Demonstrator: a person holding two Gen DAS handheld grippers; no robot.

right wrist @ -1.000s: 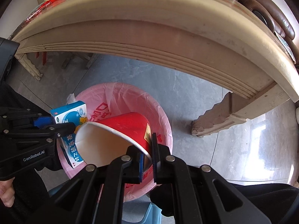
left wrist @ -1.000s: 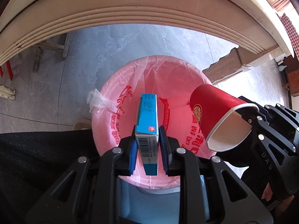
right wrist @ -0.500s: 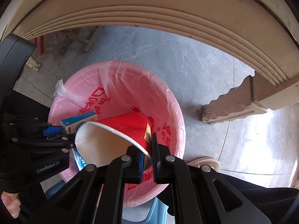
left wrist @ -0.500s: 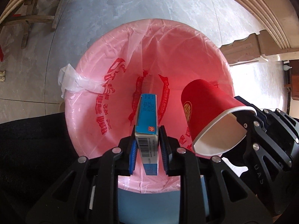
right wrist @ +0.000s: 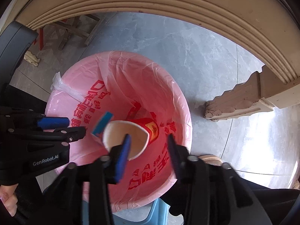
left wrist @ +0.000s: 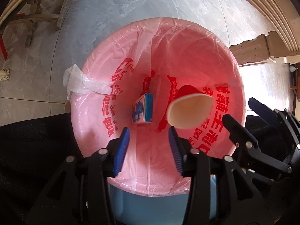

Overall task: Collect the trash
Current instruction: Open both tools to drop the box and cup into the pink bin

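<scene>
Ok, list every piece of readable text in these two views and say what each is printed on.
"GenRobot.AI": white letters on the body of the left gripper, seen in the right wrist view.
Large red Chinese characters on the pink bin liner: visible, but warped and inverted; I cannot read them reliably.
Print on the blue-and-white box: too small.
Yellow emblem on the red paper cup: too blurred.

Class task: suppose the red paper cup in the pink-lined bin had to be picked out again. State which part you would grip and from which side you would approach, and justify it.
Grip the red paper cup by its rim, one finger inside the mouth and one outside. Approach from above, through the open top of the pink-lined bin. The mouth faces up toward both cameras, and the bag walls block any sideways approach.
</scene>
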